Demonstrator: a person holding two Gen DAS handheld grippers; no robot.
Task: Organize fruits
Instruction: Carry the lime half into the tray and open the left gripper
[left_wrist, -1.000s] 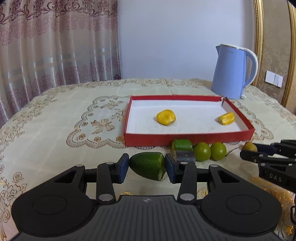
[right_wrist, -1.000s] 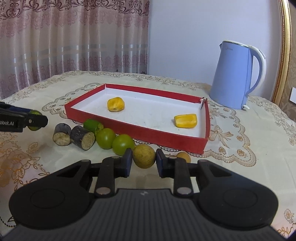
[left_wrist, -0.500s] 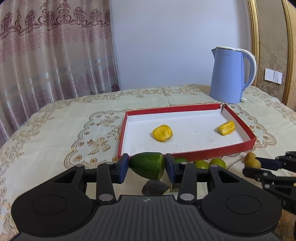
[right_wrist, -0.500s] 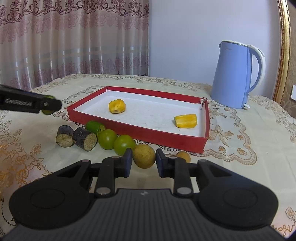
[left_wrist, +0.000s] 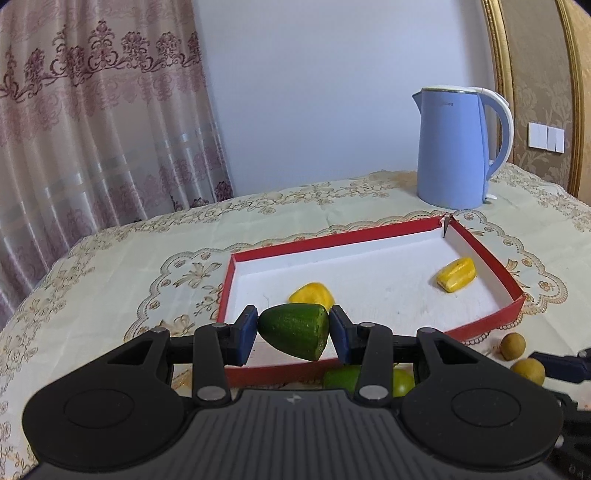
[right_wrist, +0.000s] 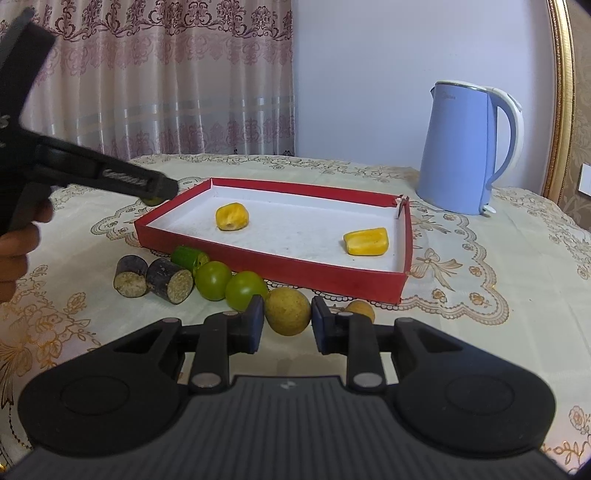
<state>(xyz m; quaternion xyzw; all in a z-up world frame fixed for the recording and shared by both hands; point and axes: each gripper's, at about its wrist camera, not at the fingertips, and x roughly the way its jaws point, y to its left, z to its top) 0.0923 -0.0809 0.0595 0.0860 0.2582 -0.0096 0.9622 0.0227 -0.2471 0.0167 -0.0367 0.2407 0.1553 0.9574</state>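
My left gripper (left_wrist: 293, 334) is shut on a green cucumber piece (left_wrist: 295, 329) and holds it raised above the near left edge of the red tray (left_wrist: 373, 350). It also shows in the right wrist view (right_wrist: 155, 192) at the tray's left corner. The tray (right_wrist: 295, 271) holds two yellow fruit pieces (right_wrist: 232, 217) (right_wrist: 366, 241). My right gripper (right_wrist: 287, 320) is shut on a round tan fruit (right_wrist: 287, 312) low over the table, in front of the tray. A second tan fruit (right_wrist: 361, 309) lies behind its right finger.
In front of the tray lie two dark sugarcane pieces (right_wrist: 152, 278), a green cucumber piece (right_wrist: 190, 257) and two green round fruits (right_wrist: 229, 282). A blue kettle (right_wrist: 465, 147) stands behind the tray at the right. An embroidered tablecloth (right_wrist: 480, 295) covers the table.
My left gripper has risen and moved forward with the cucumber piece, from the table in front of the tray to above its near left edge. My right gripper has stayed put with the tan fruit.
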